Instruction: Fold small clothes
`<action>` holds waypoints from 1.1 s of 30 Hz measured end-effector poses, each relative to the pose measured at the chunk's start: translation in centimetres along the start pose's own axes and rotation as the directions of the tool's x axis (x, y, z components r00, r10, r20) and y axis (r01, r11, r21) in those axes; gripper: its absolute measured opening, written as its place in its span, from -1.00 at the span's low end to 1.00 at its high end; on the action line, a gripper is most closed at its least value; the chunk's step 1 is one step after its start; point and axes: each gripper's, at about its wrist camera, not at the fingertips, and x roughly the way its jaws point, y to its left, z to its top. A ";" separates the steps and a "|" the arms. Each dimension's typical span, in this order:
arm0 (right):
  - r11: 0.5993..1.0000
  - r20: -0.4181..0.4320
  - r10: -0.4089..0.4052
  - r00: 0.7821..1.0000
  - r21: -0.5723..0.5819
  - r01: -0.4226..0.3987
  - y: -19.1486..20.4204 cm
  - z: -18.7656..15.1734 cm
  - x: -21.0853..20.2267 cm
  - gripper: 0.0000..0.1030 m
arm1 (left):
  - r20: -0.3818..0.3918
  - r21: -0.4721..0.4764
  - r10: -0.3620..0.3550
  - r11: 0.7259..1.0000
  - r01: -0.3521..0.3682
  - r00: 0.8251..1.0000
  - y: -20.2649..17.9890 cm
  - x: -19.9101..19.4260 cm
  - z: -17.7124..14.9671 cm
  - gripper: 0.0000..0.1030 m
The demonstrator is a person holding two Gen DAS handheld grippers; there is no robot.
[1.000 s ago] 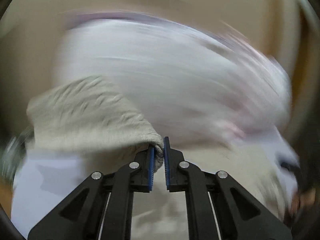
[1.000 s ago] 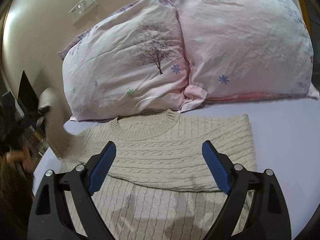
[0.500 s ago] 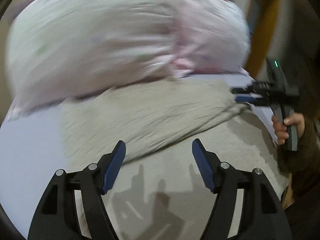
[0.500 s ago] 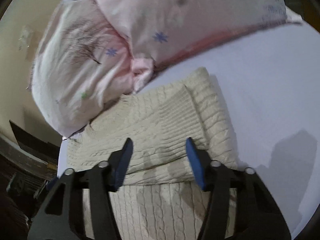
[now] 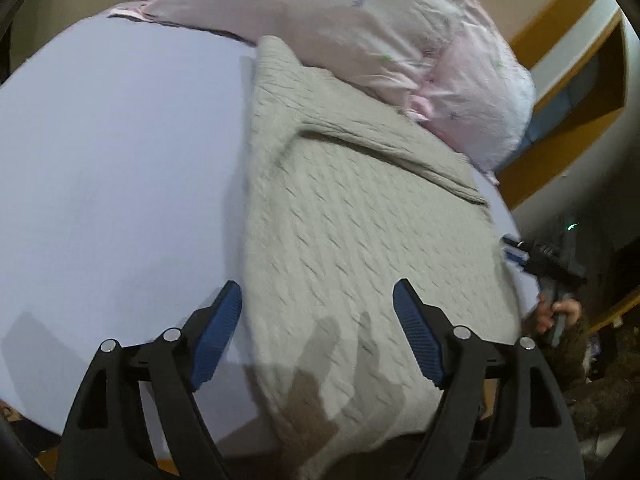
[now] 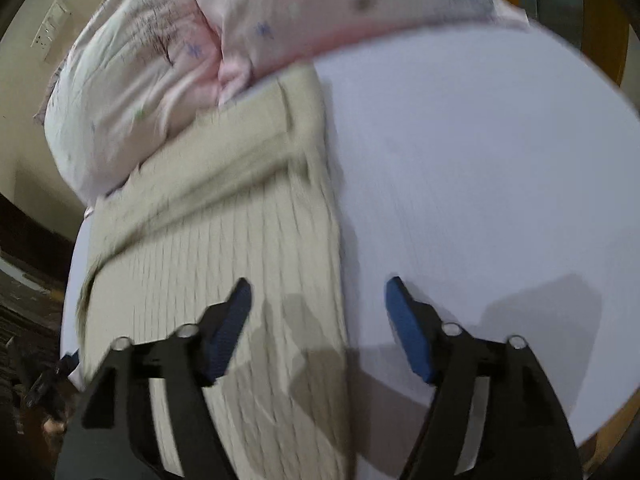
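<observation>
Left wrist view: the left gripper (image 5: 318, 330) gapes wide, empty, over the cream knit sweater (image 5: 360, 240), whose long axis runs away ahead toward the pillows (image 5: 360, 28). The right gripper (image 6: 318, 326), also wide, straddles the sweater's right edge on the bedsheet (image 6: 460, 160).

A home bedroom: a bed (image 5: 100, 160) with a pale lilac sheet, two pink printed pillows (image 6: 132, 92) at its far end, a wall socket (image 6: 50, 34).
</observation>
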 end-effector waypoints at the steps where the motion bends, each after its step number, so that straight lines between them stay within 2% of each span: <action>1: 0.998 -0.022 0.067 0.998 0.002 -0.067 -0.3 -1.4 -0.7 0.18 | -0.006 0.000 -0.032 0.999 0.032 0.999 -0.3 -0.1 -0.5 0.51; 2: 0.987 -0.061 0.158 0.986 0.010 -0.158 -0.4 -3.0 -1.1 0.11 | -0.013 0.003 -0.071 0.997 0.071 0.997 -0.8 -0.2 -1.4 0.51; 4: 0.971 -0.085 0.239 0.967 0.005 -0.240 -0.5 -5.3 -1.8 0.06 | -0.020 0.011 -0.117 0.993 0.118 0.993 -1.4 -0.6 -2.8 0.48; 6: 0.942 -0.126 0.333 0.934 0.011 -0.334 -0.7 -7.8 -2.4 -0.04 | -0.022 -0.011 -0.186 0.983 0.186 0.982 -1.6 -1.0 -4.4 0.39; 8: 0.921 -0.145 0.389 0.910 0.023 -0.390 -0.8 -9.3 -2.6 -0.16 | -0.017 -0.046 -0.236 0.971 0.235 0.972 -1.6 -1.1 -5.7 0.19; 9: 0.910 -0.161 0.414 0.896 0.031 -0.414 -0.7 -10.0 -2.4 -0.38 | -0.020 -0.064 -0.258 0.965 0.256 0.966 -1.4 -1.0 -6.2 0.13; 10: 0.904 -0.178 0.424 0.888 0.036 -0.425 -0.6 -10.2 -2.1 -0.71 | -0.023 -0.080 -0.273 0.959 0.271 0.962 -1.3 -1.0 -6.6 -0.02; 11: 0.903 -0.188 0.428 0.884 0.038 -0.429 -0.4 -10.4 -1.8 -0.85 | -0.024 -0.092 -0.282 0.956 0.278 0.959 -1.3 -0.8 -6.9 -0.17; 12: 0.900 -0.178 0.434 0.883 0.038 -0.434 0.0 -10.2 -1.4 -0.85 | -0.028 -0.100 -0.288 0.953 0.284 0.957 -1.3 -0.7 -6.9 -0.29; 14: 0.874 -0.115 0.485 0.867 0.026 -0.485 0.8 -8.8 -2.2 -0.86 | -0.026 -0.108 -0.309 0.946 0.305 0.951 -1.5 -0.6 -6.6 -0.81; 15: 0.863 -0.078 0.504 0.860 0.006 -0.505 1.0 -8.0 -3.1 -0.86 | -0.018 -0.104 -0.328 0.940 0.324 0.945 -1.7 -0.6 -5.9 -0.82; 18: 0.841 0.061 0.540 0.839 -0.073 -0.536 3.2 -2.7 -5.1 -0.86 | 0.024 -0.044 -0.321 0.946 0.322 0.947 -2.8 -1.4 -2.0 -0.84; 20: 0.842 0.149 0.540 0.828 -0.104 -0.530 4.4 2.5 -5.1 -0.86 | 0.087 0.001 -0.274 0.961 0.275 0.958 -3.2 -1.9 2.4 -0.84; 22: 0.848 0.224 0.527 0.820 -0.085 -0.522 5.2 7.3 -3.8 -0.86 | 0.161 0.002 -0.236 0.971 0.238 0.958 -2.9 -1.5 7.0 -0.84; 24: 0.861 0.272 0.495 0.825 -0.028 -0.508 5.5 11.8 -1.0 -0.86 | 0.246 -0.053 -0.165 0.982 0.183 0.955 -1.6 0.1 12.5 -0.85; 26: 0.889 0.283 0.421 0.862 0.058 -0.453 5.4 15.6 3.0 -0.86 | 0.279 -0.109 -0.086 0.987 0.121 0.957 -0.1 2.7 16.8 -0.85; 27: 0.905 0.275 0.379 0.884 0.089 -0.416 5.3 16.8 4.8 -0.86 | 0.271 -0.135 -0.057 0.986 0.097 0.961 0.7 4.4 18.4 -0.84; 28: 0.924 0.244 0.323 0.915 0.130 -0.361 5.1 18.0 7.2 -0.86 | 0.251 -0.162 -0.025 0.985 0.068 0.968 1.4 6.2 19.6 -0.85; 29: 0.934 0.200 0.278 0.939 0.173 -0.313 4.8 18.6 9.3 -0.86 | 0.210 -0.187 0.022 0.982 0.018 0.978 2.2 8.6 20.7 -0.85; 31: 0.938 0.147 0.224 0.964 0.237 -0.254 4.2 18.9 11.9 -0.77 | 0.129 -0.246 0.048 0.969 -0.015 0.991 3.6 11.7 21.3 -0.85; 32: 0.933 0.153 0.223 0.963 0.254 -0.256 4.1 19.1 12.1 -0.75 | 0.117 -0.267 0.034 0.964 -0.001 0.993 4.0 12.1 21.2 -0.84; 33: 0.925 0.174 0.244 0.954 0.253 -0.283 4.1 19.4 11.8 -0.54 | 0.119 -0.274 0.019 0.962 0.015 0.993 4.2 11.9 21.1 -0.84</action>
